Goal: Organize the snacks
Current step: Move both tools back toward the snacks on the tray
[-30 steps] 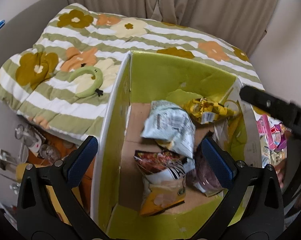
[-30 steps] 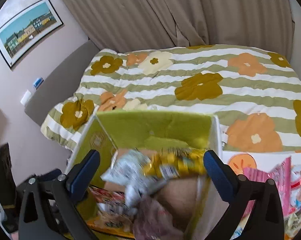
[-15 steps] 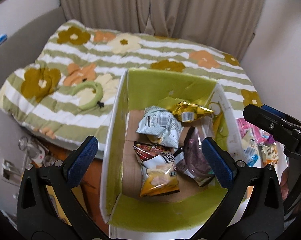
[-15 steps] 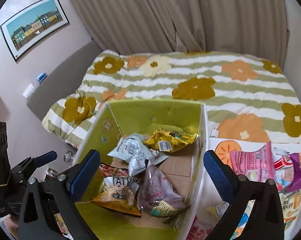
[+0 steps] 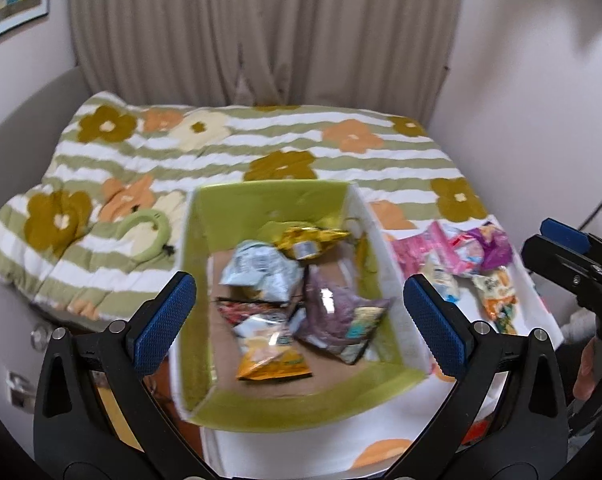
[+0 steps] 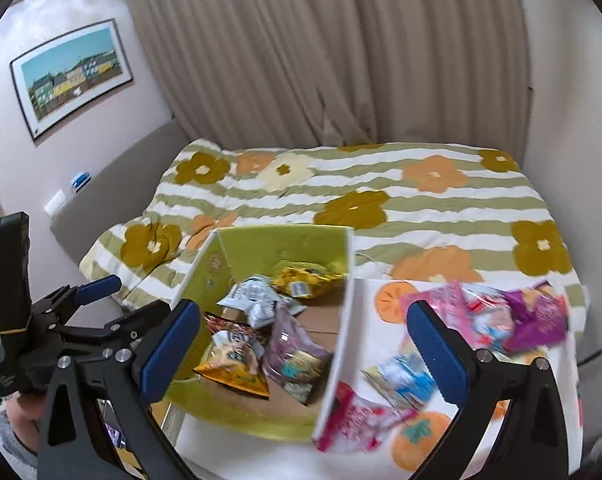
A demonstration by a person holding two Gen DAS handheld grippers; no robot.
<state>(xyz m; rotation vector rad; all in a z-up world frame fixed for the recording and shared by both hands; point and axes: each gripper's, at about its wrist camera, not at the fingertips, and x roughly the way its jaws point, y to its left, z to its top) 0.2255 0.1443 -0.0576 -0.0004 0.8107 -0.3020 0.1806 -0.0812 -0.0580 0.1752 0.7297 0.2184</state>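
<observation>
An open green-lined cardboard box (image 5: 269,202) (image 6: 277,242) stands on a white cloth and holds several snack bags: a silver one (image 5: 259,274), a gold one (image 5: 309,238), a purple one (image 5: 339,314) and an orange one (image 5: 271,362). More bags lie loose to its right, among them a pink one (image 6: 447,306) and a purple one (image 6: 535,314). My left gripper (image 5: 299,316) hangs open above the box, holding nothing. My right gripper (image 6: 303,344) is open and empty over the box's right wall. Each gripper also shows at the edge of the other view.
Behind the box lies a bed with a green-striped flower quilt (image 6: 381,184), and a green curved pillow (image 5: 145,232) rests on it. Beige curtains (image 6: 325,52) hang at the back. A framed picture (image 6: 71,74) is on the left wall.
Both grippers have pulled up and back from the box, so the whole box and the loose bags to its right now show. The bags in the box have settled.
</observation>
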